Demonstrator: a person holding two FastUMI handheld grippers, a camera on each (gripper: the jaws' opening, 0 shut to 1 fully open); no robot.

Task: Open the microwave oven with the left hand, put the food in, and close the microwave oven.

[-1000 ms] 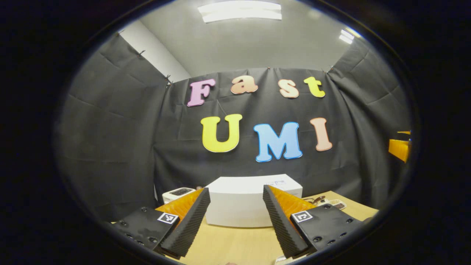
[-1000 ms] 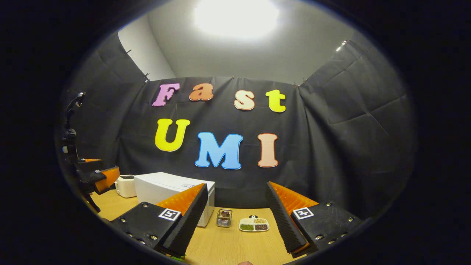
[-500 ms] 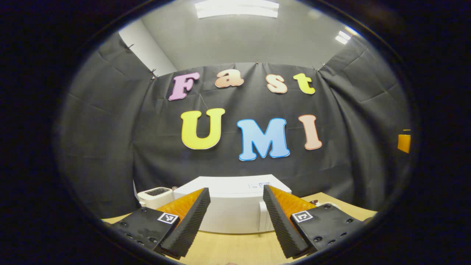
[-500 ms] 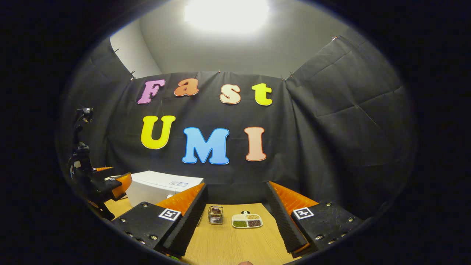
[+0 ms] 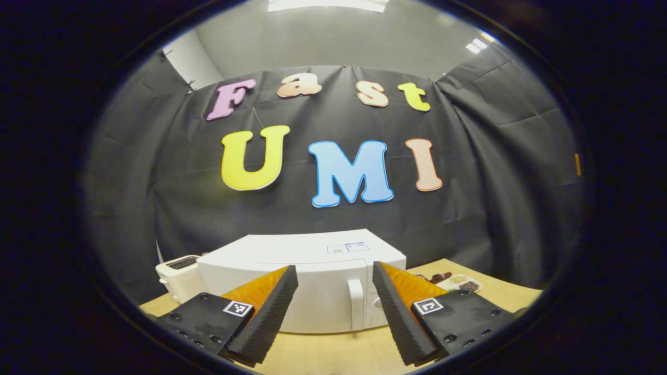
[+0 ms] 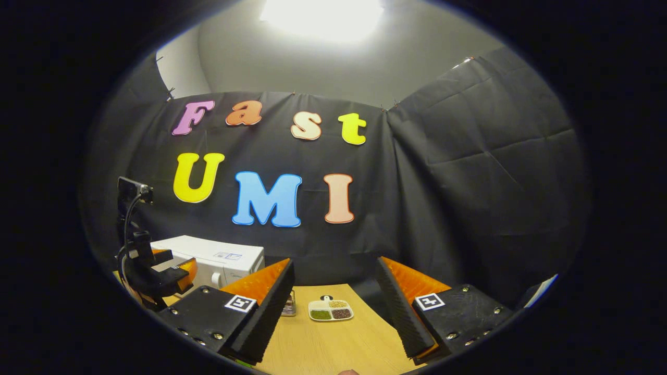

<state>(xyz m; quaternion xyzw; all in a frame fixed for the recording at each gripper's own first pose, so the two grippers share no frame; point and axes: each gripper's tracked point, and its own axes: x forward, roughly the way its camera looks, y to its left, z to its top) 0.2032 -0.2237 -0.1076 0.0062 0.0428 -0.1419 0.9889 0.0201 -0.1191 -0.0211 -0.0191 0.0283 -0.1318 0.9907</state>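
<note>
Directly ahead of the left gripper [image 5: 333, 312], whose jaws were spread wide with nothing between them, the white microwave oven [image 5: 302, 281] was seen on the wooden table [image 5: 333, 351], door closed. Nearby, the right gripper [image 6: 333, 307] was likewise held released, with the divided food dish [image 6: 330, 310] framed between its fingers on the tabletop.

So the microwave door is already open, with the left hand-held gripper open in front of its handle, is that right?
Not quite: the microwave door is shut, flush with the front, as the left gripper view shows. The rest holds: the left hand-held gripper is open in front of the handle, touching nothing.
</note>
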